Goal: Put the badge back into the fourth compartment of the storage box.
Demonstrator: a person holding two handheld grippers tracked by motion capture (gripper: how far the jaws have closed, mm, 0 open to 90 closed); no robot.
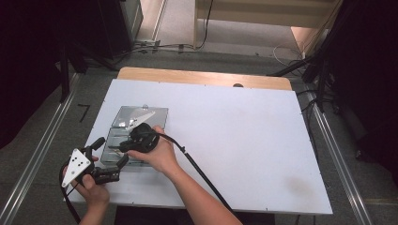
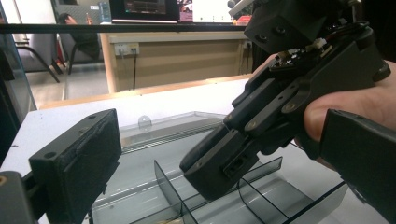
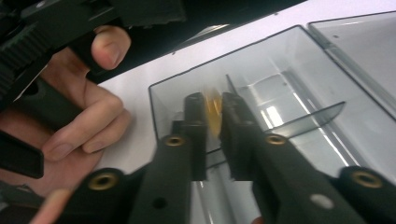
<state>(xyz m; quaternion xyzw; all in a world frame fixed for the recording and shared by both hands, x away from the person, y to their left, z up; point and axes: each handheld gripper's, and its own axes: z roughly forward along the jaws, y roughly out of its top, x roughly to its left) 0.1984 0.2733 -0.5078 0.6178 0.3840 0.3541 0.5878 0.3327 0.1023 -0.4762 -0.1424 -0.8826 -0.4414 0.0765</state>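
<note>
My right gripper (image 3: 212, 114) is clamped on a small yellow piece (image 3: 215, 112) inside the clear divided box (image 1: 123, 123) at table 9 o'clock; I'd lift straight up, left gripper (image 1: 104, 161) spread wide alongside.

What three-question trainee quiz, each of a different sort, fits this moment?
1. True or false: the right gripper reaches into the clear compartment box.
2. What colour is the small object between its fingers?
3. The left gripper is: A) inside the box, B) open beside the box, C) shut on the open lid.

Key: 1 true; 2 yellow; 3 B.
</note>
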